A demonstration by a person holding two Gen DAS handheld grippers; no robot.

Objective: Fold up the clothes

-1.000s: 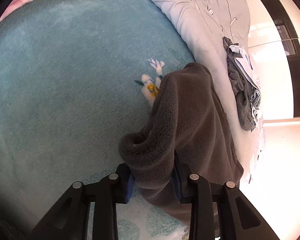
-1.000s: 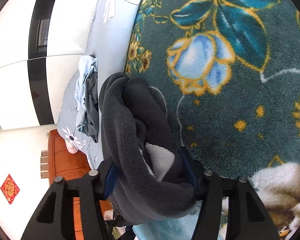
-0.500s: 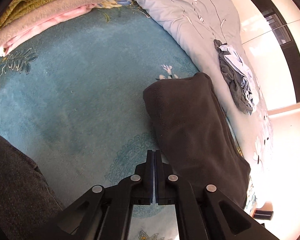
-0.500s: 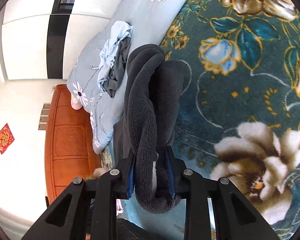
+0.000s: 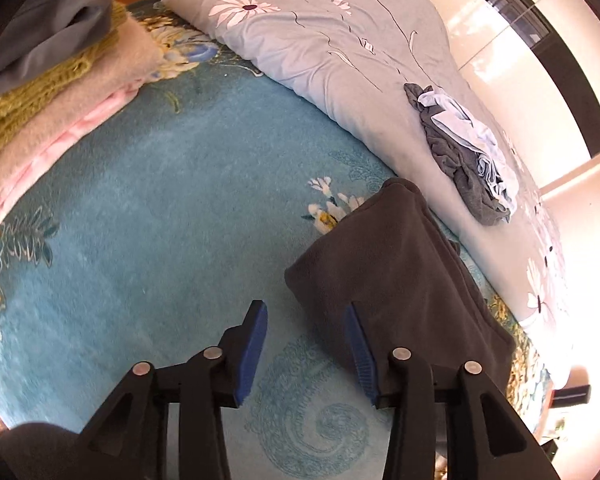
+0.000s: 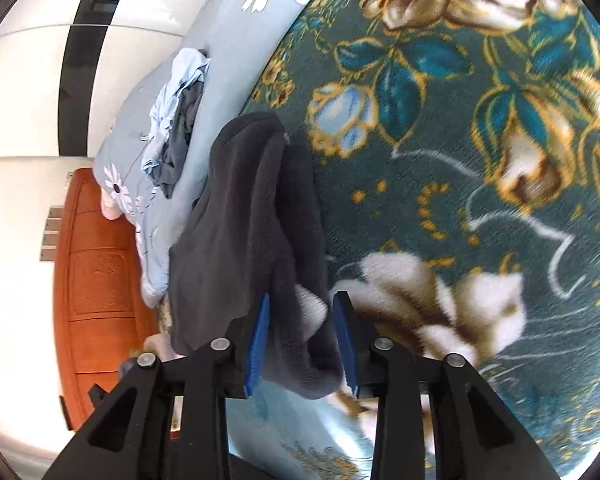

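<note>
one dark fleece garment (image 5: 396,276) folded on teal blanket (image 5: 160,220); left gripper (image 5: 306,344) agape, empty; right gripper (image 6: 302,336) parted around its edge.

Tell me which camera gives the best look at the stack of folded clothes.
The left wrist view. The stack of folded clothes lies at upper left on the teal blanket, with grey, olive, beige and pink layers showing. The right wrist view does not show it at all.
</note>
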